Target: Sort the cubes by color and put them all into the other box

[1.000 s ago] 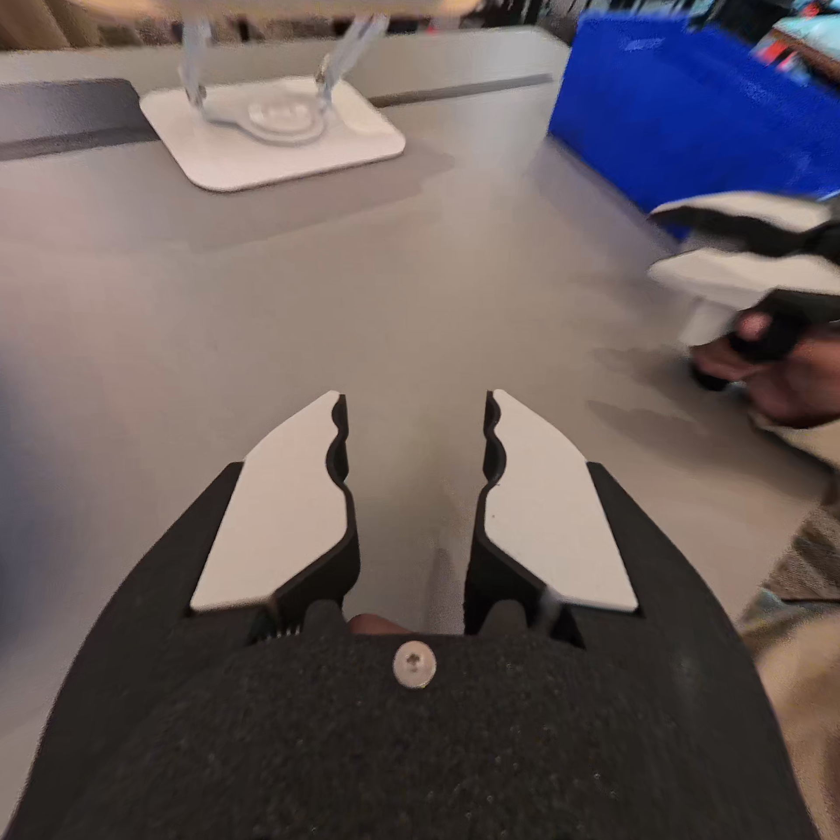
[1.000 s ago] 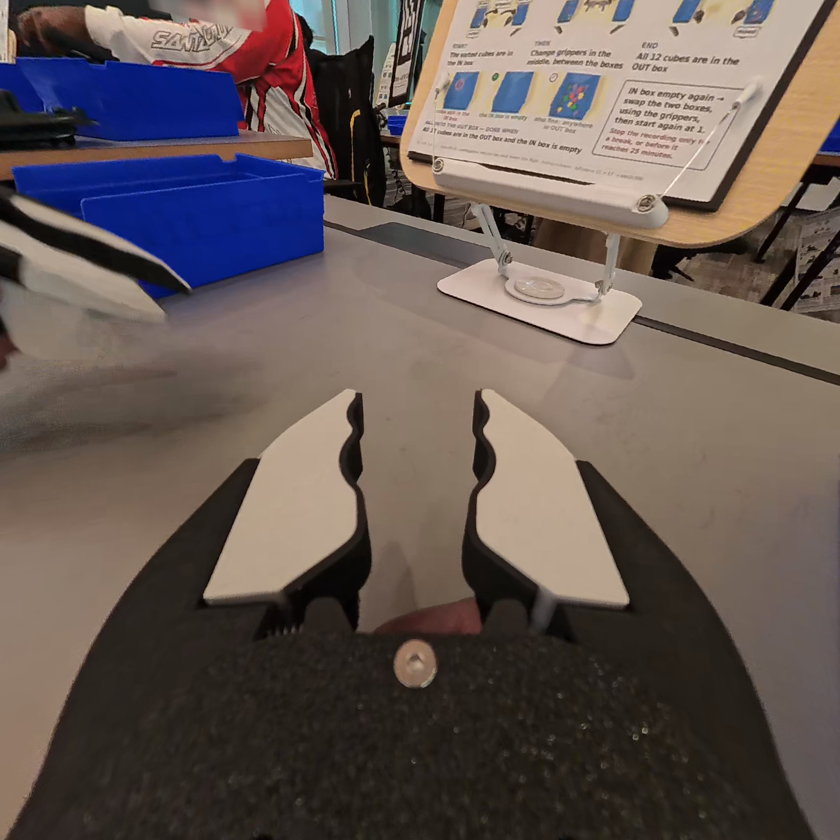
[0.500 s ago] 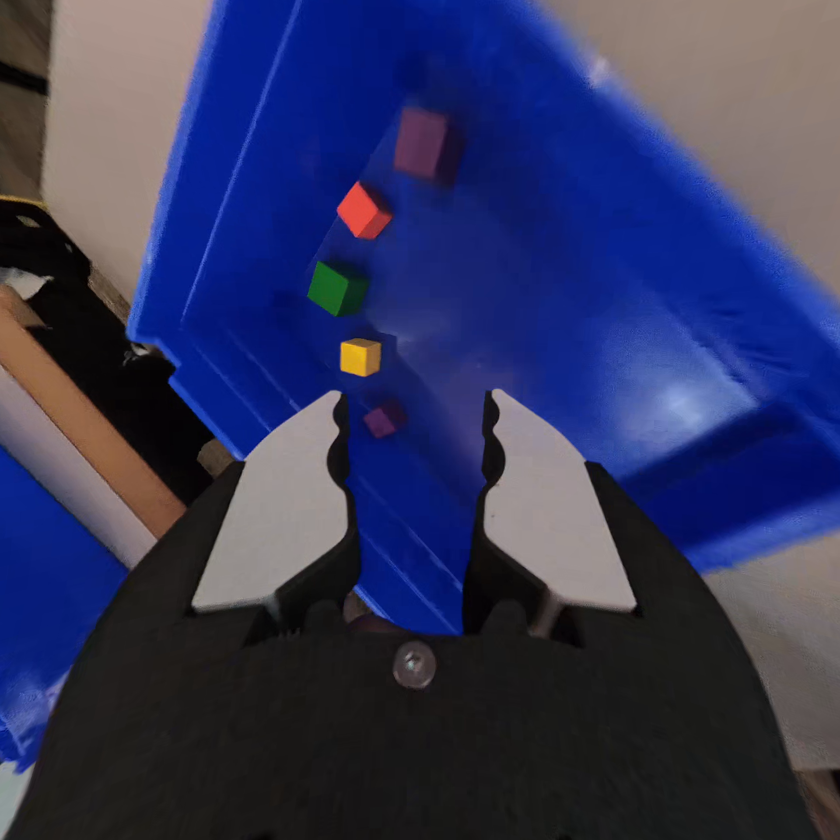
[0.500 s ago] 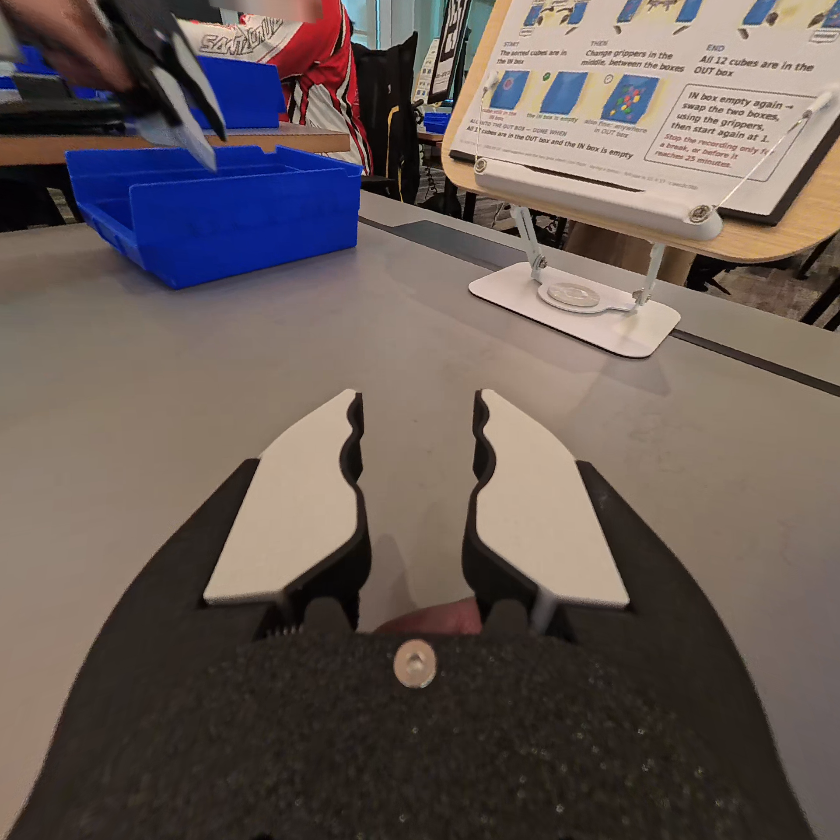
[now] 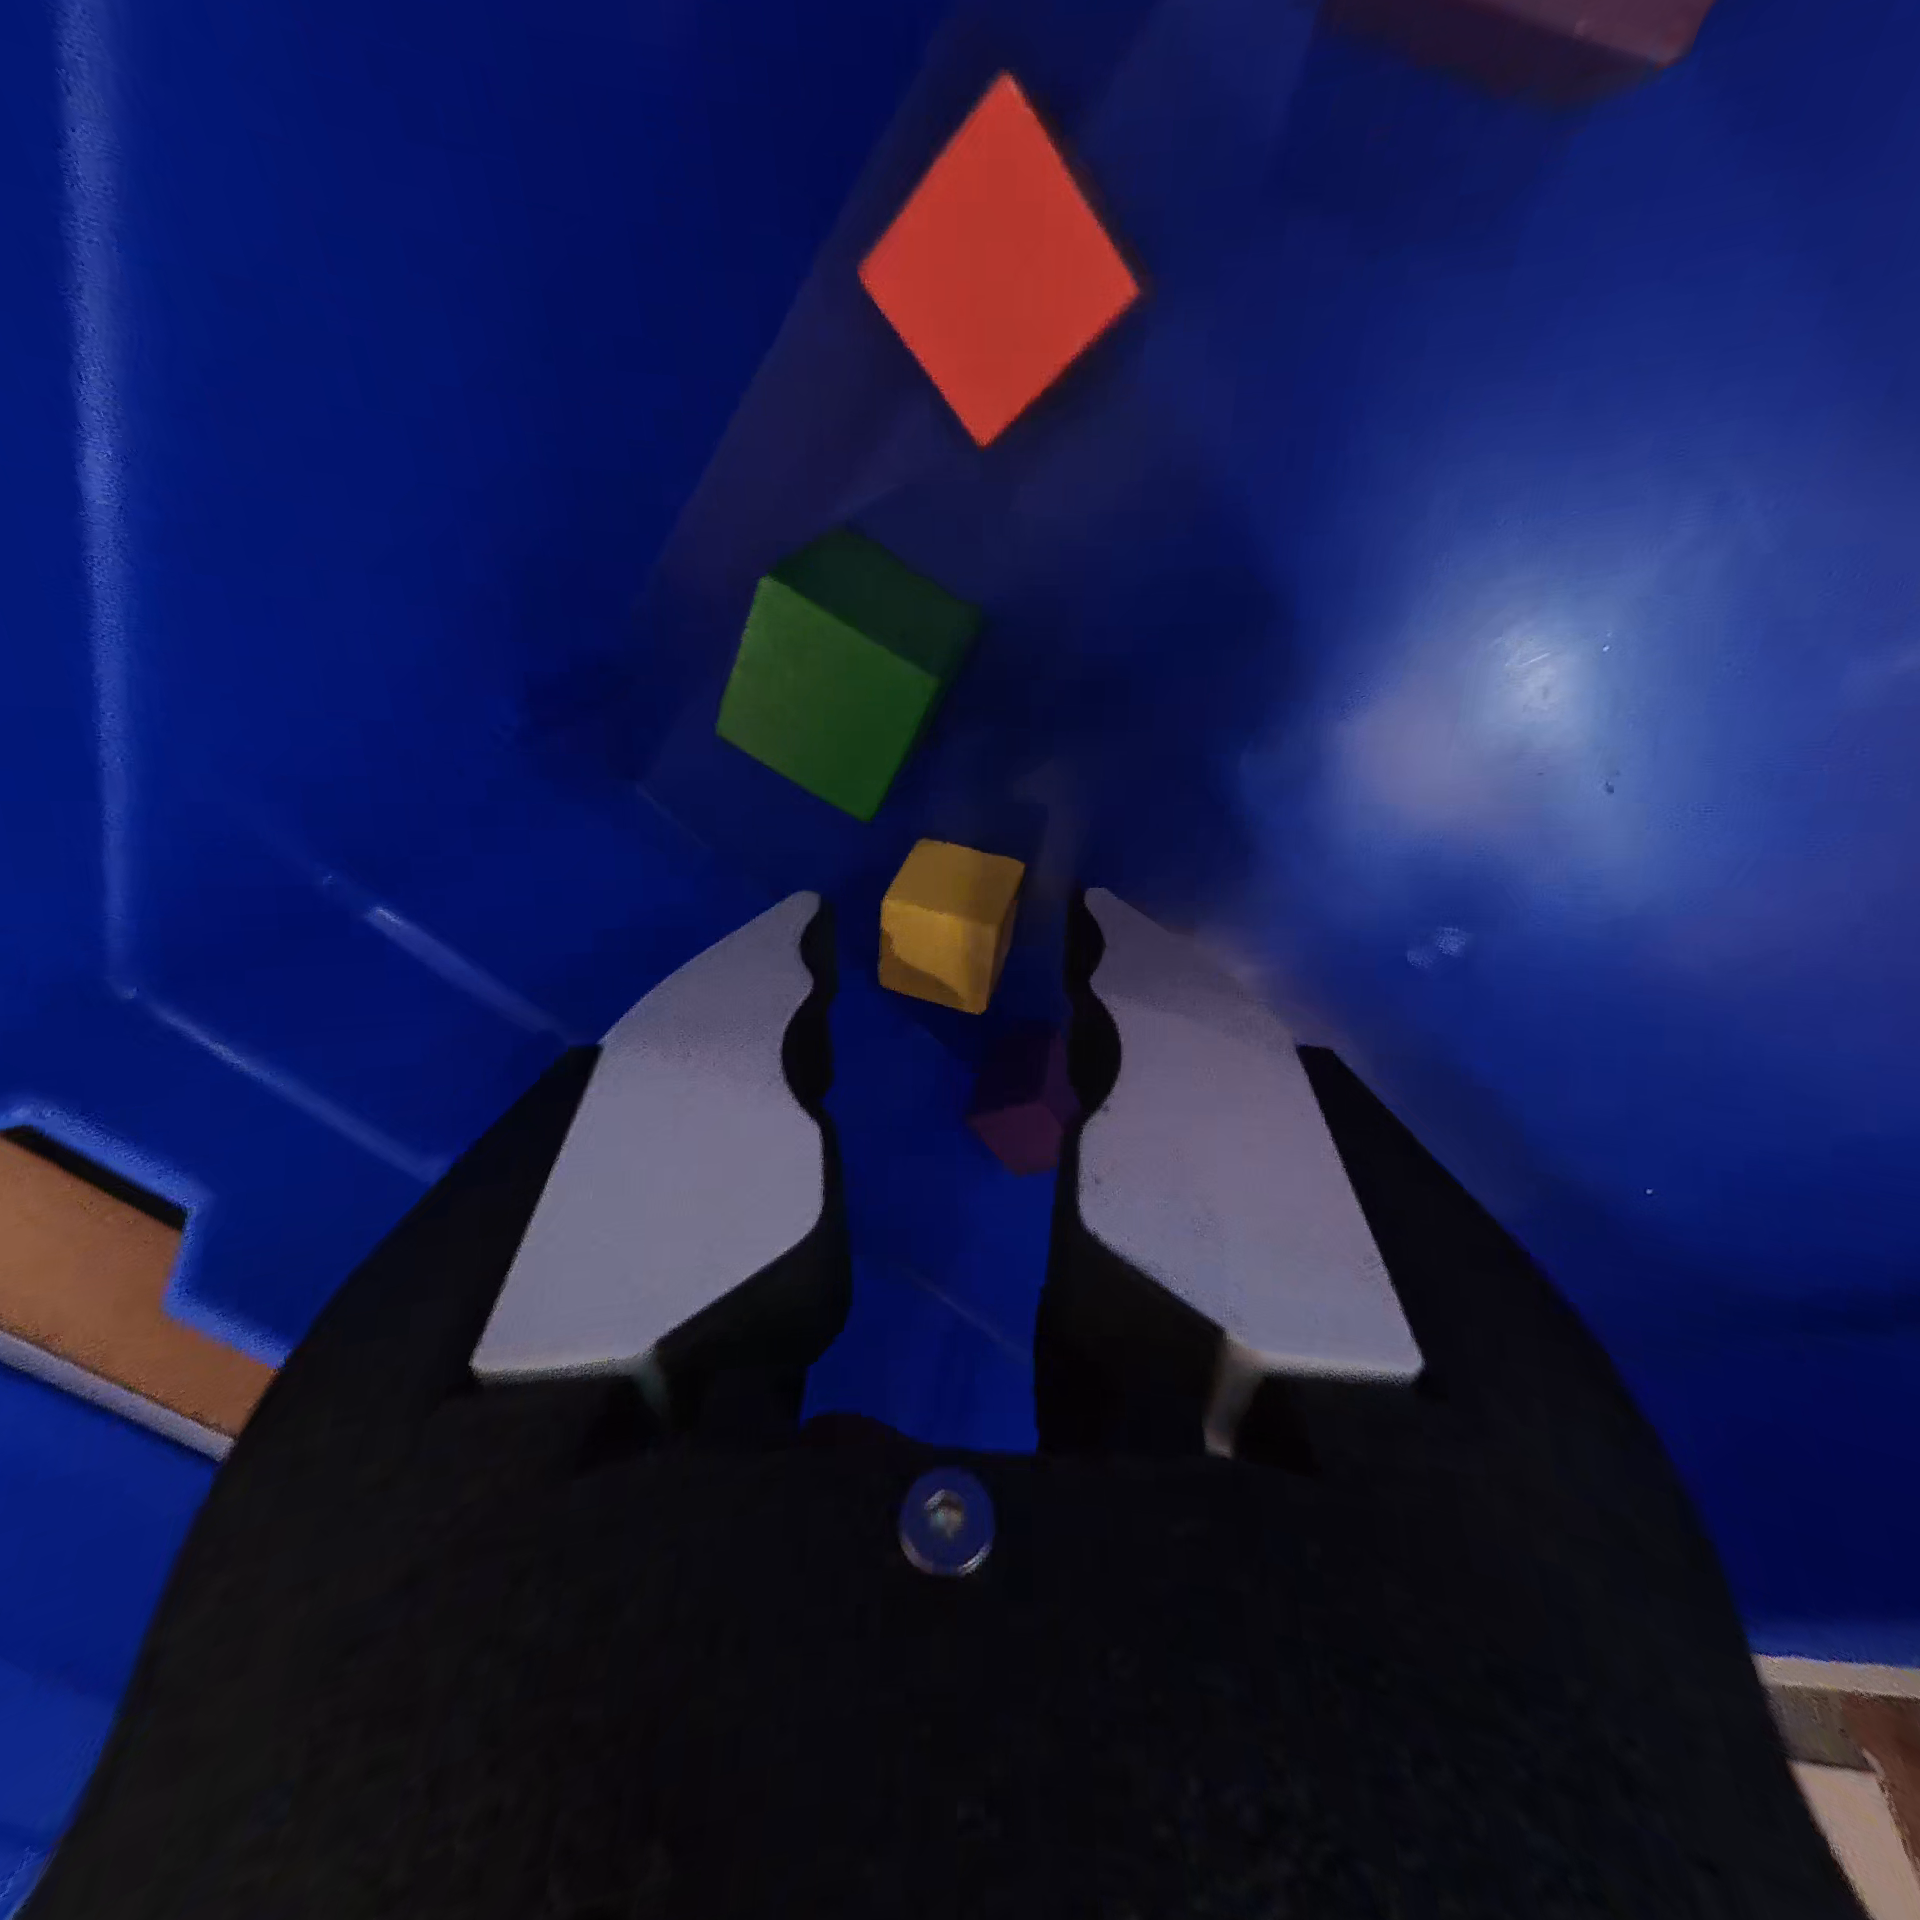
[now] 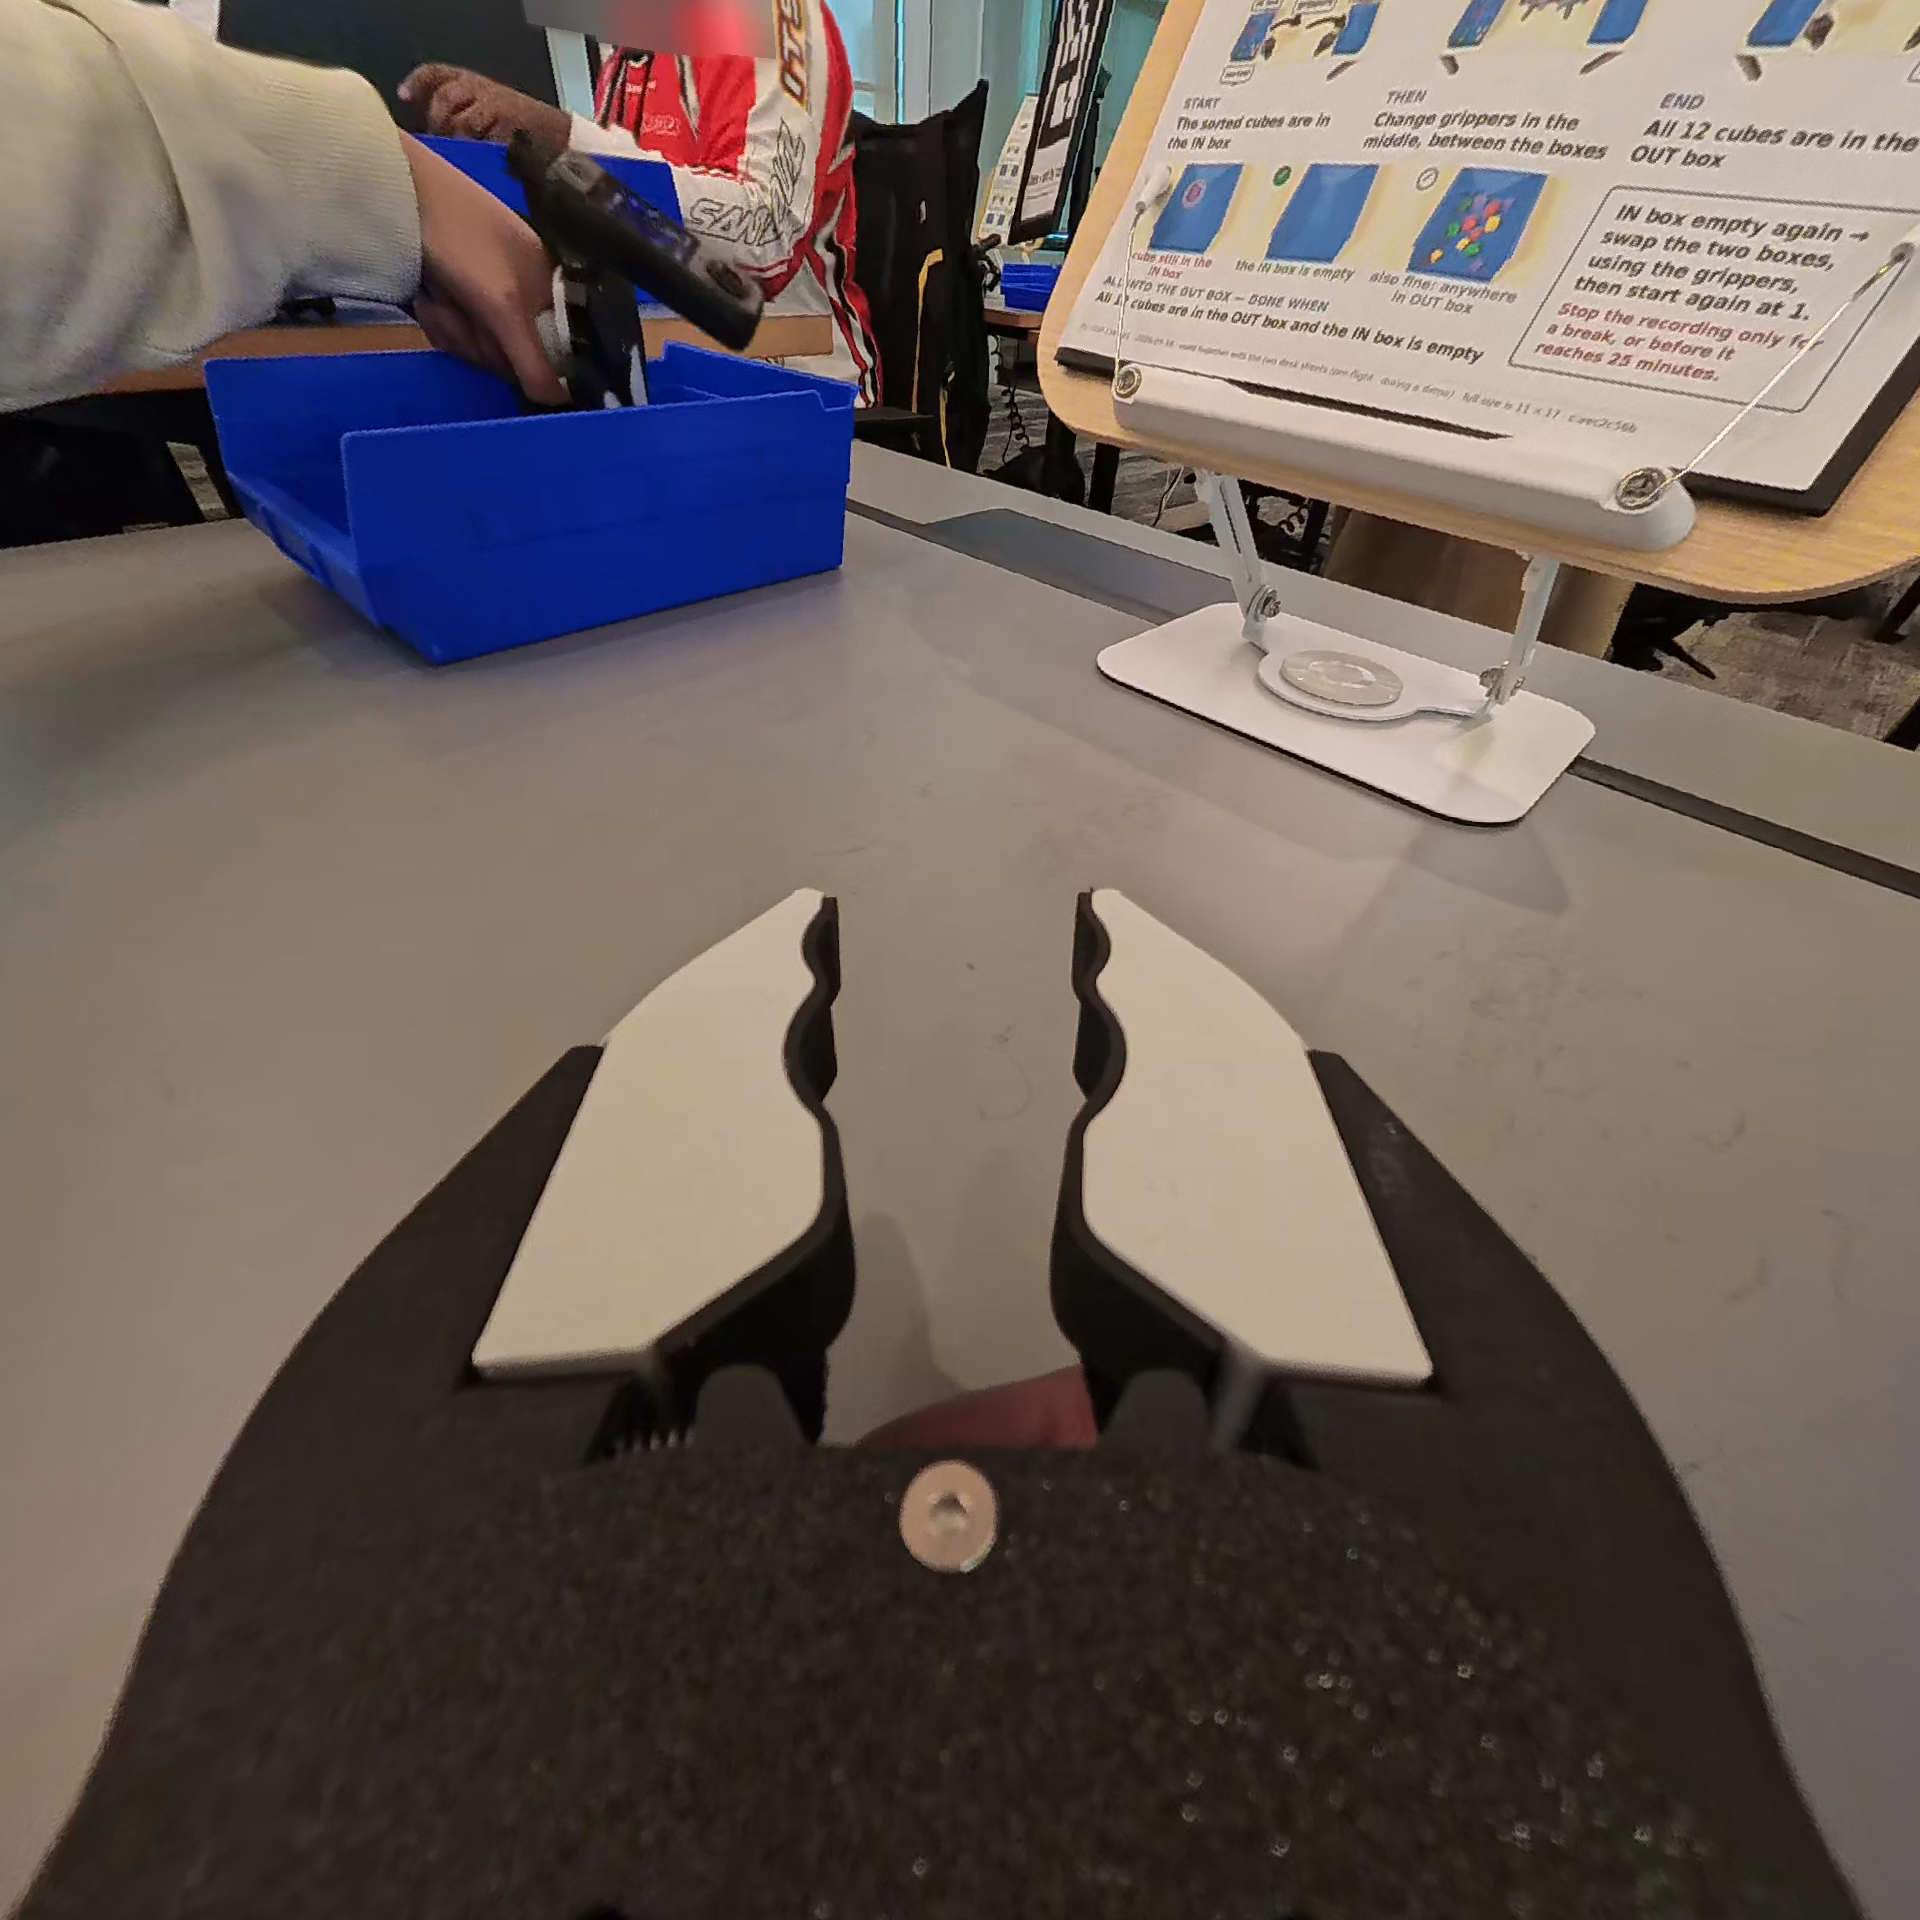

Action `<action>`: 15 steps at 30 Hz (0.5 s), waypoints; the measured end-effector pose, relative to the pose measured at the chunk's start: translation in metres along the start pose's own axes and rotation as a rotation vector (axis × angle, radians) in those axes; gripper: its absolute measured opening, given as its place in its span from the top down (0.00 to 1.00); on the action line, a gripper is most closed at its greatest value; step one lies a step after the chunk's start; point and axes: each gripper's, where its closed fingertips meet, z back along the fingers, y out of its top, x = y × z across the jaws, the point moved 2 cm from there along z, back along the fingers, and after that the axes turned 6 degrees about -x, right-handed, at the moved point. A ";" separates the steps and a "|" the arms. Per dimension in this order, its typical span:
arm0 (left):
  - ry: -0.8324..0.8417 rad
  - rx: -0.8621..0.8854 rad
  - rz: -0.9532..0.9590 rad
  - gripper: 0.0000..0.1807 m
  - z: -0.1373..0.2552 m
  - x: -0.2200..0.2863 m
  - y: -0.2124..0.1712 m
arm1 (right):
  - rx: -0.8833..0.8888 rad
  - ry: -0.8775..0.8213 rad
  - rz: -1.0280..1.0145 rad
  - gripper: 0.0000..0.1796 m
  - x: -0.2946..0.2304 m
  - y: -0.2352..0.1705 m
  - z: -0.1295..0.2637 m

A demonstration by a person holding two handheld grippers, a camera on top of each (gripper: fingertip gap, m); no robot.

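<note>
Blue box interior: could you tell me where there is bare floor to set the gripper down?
In the blue box, the floor right of the cube line is bare. The red cube, green cube, yellow cube and purple cube crowd the middle.

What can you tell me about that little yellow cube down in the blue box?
The yellow cube is a small solid block with a matte, painted look and slightly scuffed faces. It sits on the floor of the blue box, turned a little so one corner edge faces the camera. It lies just beyond the tips of the open left gripper, untouched. A green cube lies farther on, a purple cube nearer, both apart from it.
</note>
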 end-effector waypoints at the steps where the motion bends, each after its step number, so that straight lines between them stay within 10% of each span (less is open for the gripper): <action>1: 0.002 -0.009 -0.007 0.79 -0.001 0.001 0.000 | 0.000 0.000 0.002 0.76 0.000 0.000 0.000; 9: 0.035 -0.056 -0.042 0.87 0.002 0.007 -0.005 | -0.008 0.010 0.015 0.76 -0.003 0.000 -0.001; 15: -0.017 0.281 0.051 0.88 0.081 0.020 -0.003 | 0.002 0.016 0.003 0.77 -0.003 0.000 0.001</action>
